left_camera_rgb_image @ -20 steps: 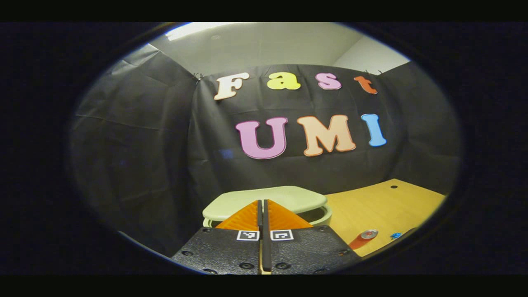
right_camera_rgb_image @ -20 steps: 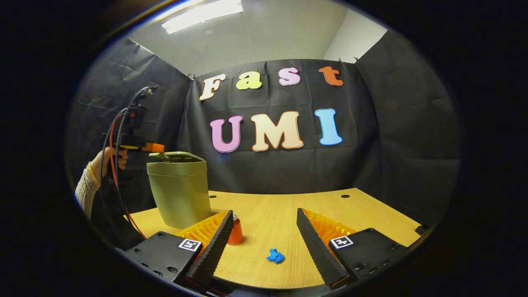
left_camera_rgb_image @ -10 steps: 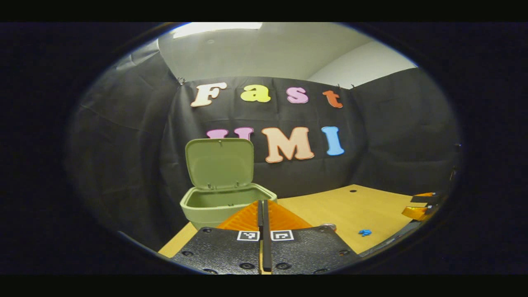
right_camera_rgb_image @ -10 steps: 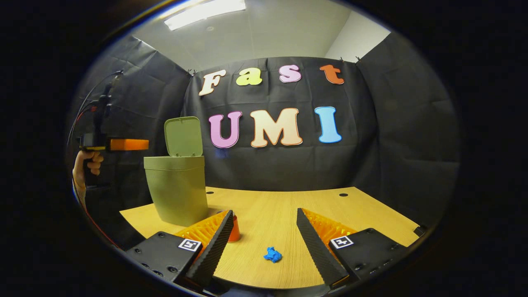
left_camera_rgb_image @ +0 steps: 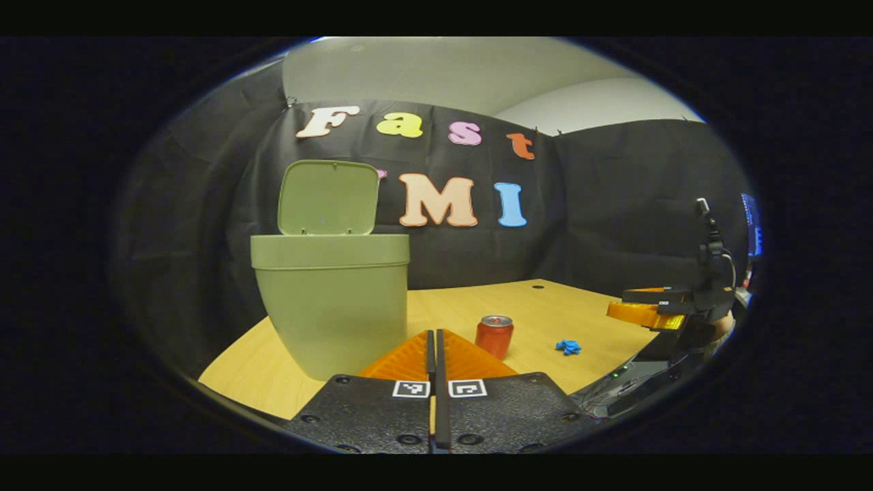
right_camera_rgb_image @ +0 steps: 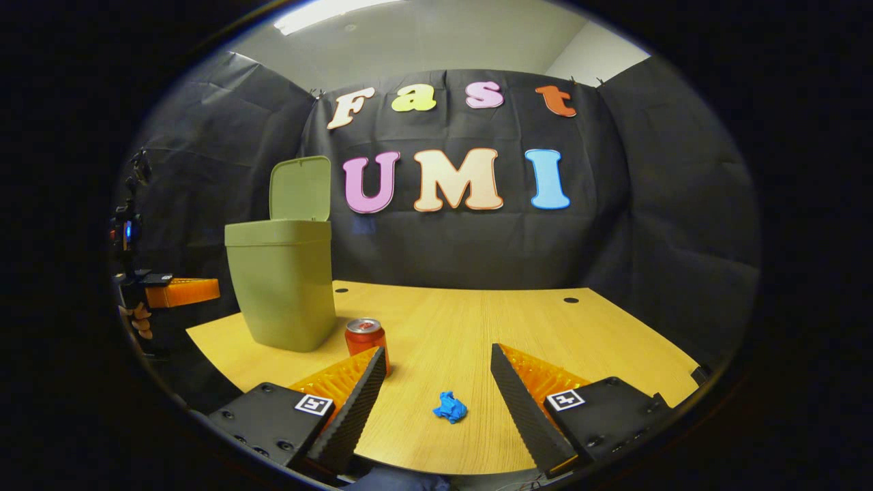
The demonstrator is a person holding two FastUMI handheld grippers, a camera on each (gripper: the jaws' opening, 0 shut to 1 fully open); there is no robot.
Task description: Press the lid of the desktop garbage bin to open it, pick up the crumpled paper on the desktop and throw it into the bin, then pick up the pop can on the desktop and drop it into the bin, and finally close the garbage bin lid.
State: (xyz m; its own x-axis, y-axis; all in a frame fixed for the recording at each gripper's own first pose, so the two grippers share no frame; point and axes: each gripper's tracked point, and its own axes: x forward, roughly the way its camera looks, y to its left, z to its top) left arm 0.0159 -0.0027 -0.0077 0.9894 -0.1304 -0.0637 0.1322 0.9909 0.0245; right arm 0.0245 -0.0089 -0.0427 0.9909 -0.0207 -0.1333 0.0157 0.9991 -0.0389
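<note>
The green bin (left_camera_rgb_image: pixel 332 307) (right_camera_rgb_image: pixel 281 286) stands at the table's left with its lid (left_camera_rgb_image: pixel 328 198) (right_camera_rgb_image: pixel 300 188) swung upright. A red pop can (left_camera_rgb_image: pixel 494 335) (right_camera_rgb_image: pixel 365 337) stands to the right of the bin. The blue crumpled paper (left_camera_rgb_image: pixel 567 346) (right_camera_rgb_image: pixel 449 408) lies on the wood further right. My left gripper (left_camera_rgb_image: pixel 434 335) is shut with nothing in it, low in front of the bin, and appears at the left edge of the right gripper view (right_camera_rgb_image: pixel 183 292). My right gripper (right_camera_rgb_image: pixel 436 361) is open, with the paper lying just ahead between its fingers; it appears at the right of the left gripper view (left_camera_rgb_image: pixel 641 310).
The wooden table (right_camera_rgb_image: pixel 477 327) runs back to the black cloth wall and has two small holes near its far edge. A hand (right_camera_rgb_image: pixel 140 320) holds the left gripper beyond the table's left edge. Cables (left_camera_rgb_image: pixel 627 382) lie near the right gripper.
The bin lid has sprung from nearly closed to fully upright. My left gripper has pulled back from the lid and dropped low beside the bin. The right gripper has tilted slightly downward.
</note>
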